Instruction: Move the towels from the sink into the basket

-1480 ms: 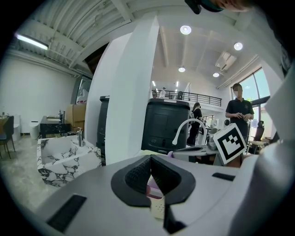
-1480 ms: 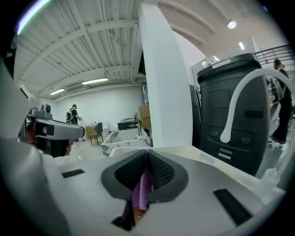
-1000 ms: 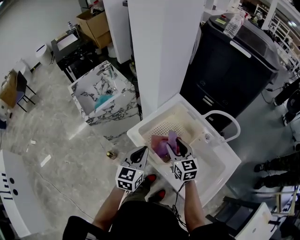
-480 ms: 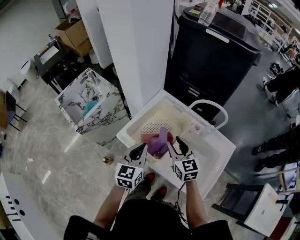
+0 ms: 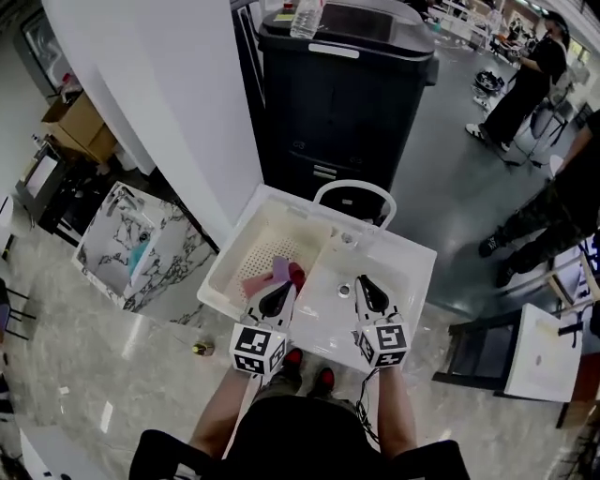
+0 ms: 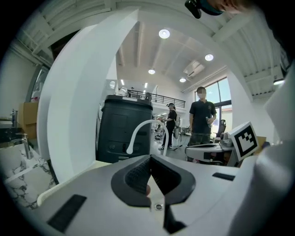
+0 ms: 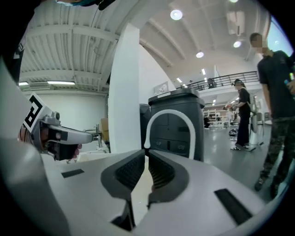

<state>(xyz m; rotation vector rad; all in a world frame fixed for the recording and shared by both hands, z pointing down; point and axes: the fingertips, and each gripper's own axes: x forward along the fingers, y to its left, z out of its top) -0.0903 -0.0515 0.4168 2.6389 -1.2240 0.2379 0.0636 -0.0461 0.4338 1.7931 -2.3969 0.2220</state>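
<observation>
The towels (image 5: 277,276), a pink, a purple and a red one bunched together, lie in the perforated basket (image 5: 246,246), the left compartment of the white sink unit (image 5: 419,267), at its near edge. The left gripper (image 5: 281,294) hovers just in front of them; its jaws are together at the tips and grip nothing, and I cannot tell whether they touch the cloth. The right gripper (image 5: 364,286) hangs over the right-hand basin (image 5: 398,291), just beside the drain (image 5: 344,292). Its jaws have just been closing and now stand a thin slit apart with nothing between them. Both grippers point roughly level towards the arched white faucet (image 5: 353,187) at the back rim, with a black bin (image 5: 347,103) behind it and a water bottle (image 5: 307,16) standing on its lid
</observation>
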